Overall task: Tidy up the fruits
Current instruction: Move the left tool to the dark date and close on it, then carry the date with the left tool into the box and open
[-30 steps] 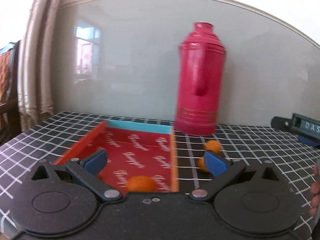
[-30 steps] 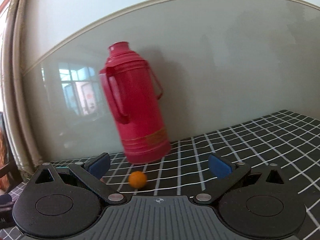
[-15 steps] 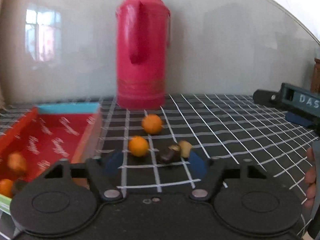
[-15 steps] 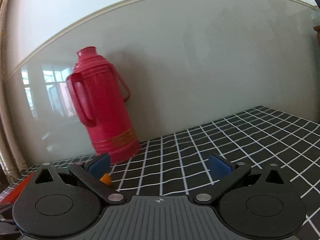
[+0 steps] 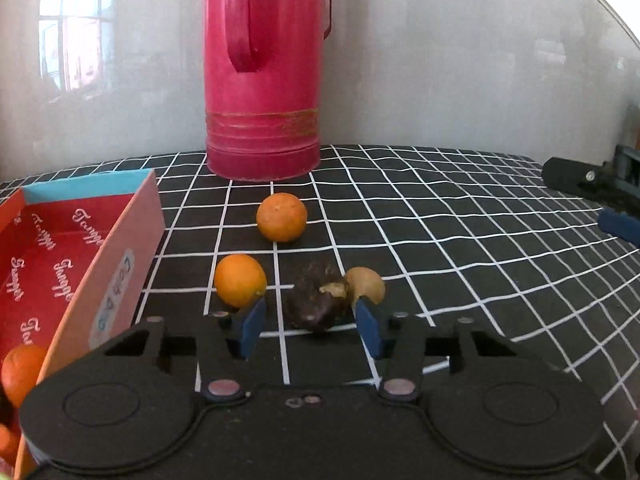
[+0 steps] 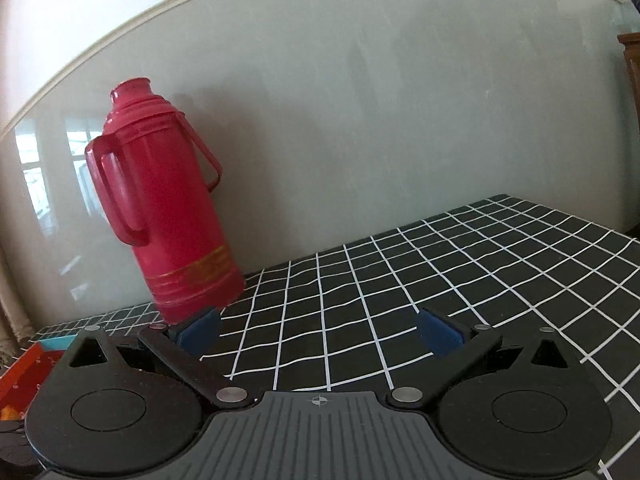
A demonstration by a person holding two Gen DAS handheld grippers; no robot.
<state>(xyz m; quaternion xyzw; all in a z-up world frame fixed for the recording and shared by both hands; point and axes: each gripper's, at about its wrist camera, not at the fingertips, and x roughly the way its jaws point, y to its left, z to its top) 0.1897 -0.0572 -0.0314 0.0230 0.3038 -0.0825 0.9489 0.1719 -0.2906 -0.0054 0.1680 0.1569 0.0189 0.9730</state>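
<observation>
Pale glossy wall panelling rises behind a black tablecloth with a white grid (image 5: 460, 240); a tall red thermos flask (image 5: 262, 72) stands at the far edge; at the left lies the red cardboard tray (image 5: 120, 264) with a blue far wall, and an orange (image 5: 20, 372) already sits in its near corner. A second ago the left wrist camera looked straight down into that tray; now it has swung right and come low over the loose fruit on the cloth, so I judge a fresh pick is starting. Two oranges remain outside, the far orange (image 5: 282, 217) and the near orange (image 5: 239, 279) just right of the tray wall; right of them a dark wrinkled fruit (image 5: 316, 304) touches a tan fruit (image 5: 366, 284). The left gripper (image 5: 310, 326) is held level and low, its blue pads narrowed to bracket the dark fruit without touching it. The right gripper (image 6: 320, 334) has drifted right, away from the fruit; it hovers spread wide over bare cloth, holding nothing.
</observation>
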